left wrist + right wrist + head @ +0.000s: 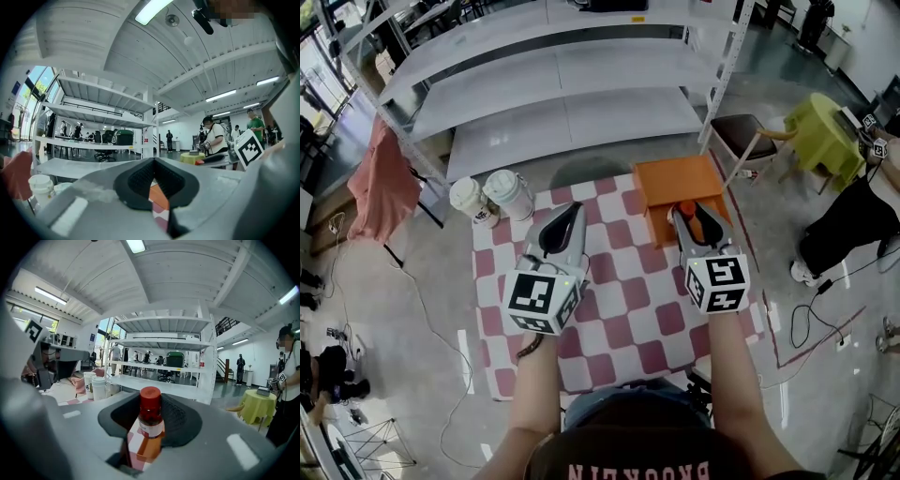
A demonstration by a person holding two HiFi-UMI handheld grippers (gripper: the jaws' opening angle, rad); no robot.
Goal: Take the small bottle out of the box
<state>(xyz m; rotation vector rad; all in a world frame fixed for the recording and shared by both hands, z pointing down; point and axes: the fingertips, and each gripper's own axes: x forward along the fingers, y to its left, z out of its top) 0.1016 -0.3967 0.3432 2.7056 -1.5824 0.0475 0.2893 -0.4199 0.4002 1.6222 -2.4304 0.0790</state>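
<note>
**Right claw clamped on the small bottle over the orange box; left claw closed on nothing**

On the head view I get the layout. The checked tabletop (619, 319) carries an orange box (675, 180) at its far right. Two lidded paper cups (492, 197) stand side by side off its far left corner. Both claws reach out over the cloth. From up there the small bottle (686, 208) is only a red cap between the tips of the right claw (690, 216), sitting over the near part of the box.

The right gripper view gives me what the head view can't. The bottle stands upright with the two pads pressing on its sides. It has a red cap, a dark neck, a white label and an orange body. The jaws stand fairly wide around it. Below it I see orange and a strip of checked cloth, but I can't tell from either view whether the bottle's base is clear of the box.

The left gripper view shows the left claw (153, 161) with its pads meeting at the tips and nothing between them. Only cloth and a corner of the box show through the gap lower down. It hangs over open cloth, well apart from the box.

No view lets me see inside the box. The cups' lids hide what is in them.
</note>
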